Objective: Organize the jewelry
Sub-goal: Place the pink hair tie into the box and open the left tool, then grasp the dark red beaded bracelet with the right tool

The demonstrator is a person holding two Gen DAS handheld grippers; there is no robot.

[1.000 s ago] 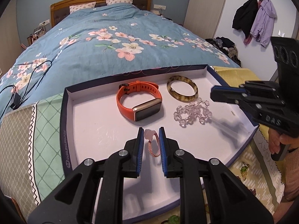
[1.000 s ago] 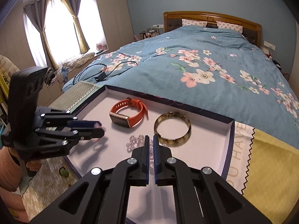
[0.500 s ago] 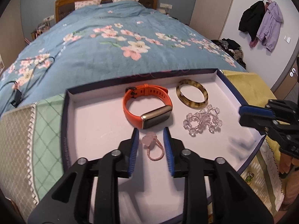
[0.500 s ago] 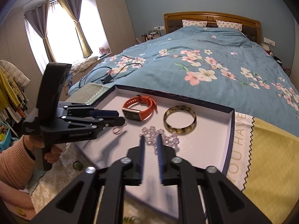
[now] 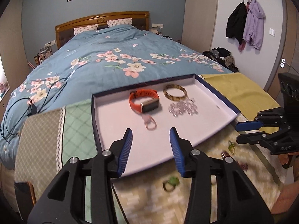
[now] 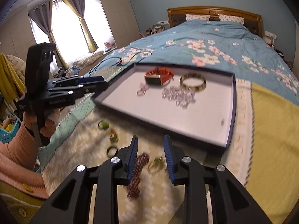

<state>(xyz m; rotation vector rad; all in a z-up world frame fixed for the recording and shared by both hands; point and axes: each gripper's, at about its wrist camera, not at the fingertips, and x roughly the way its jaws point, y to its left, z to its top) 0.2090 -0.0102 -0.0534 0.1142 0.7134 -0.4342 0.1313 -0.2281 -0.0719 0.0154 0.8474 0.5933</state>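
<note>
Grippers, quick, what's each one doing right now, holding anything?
Left gripper: fingers opening, nothing between them.
Right gripper: fingers opening, nothing gripped.

Blue-walled bedroom (image 5: pixel 46 3), floral bed (image 5: pixel 115 63), curtained window (image 6: pixel 63 35)

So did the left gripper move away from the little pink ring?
Yes. The left gripper has pulled back from the pink ring toward the tray's near edge, jaws opening, empty.

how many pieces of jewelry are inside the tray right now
4: orange-strapped watch at the back, tortoiseshell bangle to its right, clear crystal bead bracelet in front of the bangle, small pink looped charm nearest. None look hidden.
</note>
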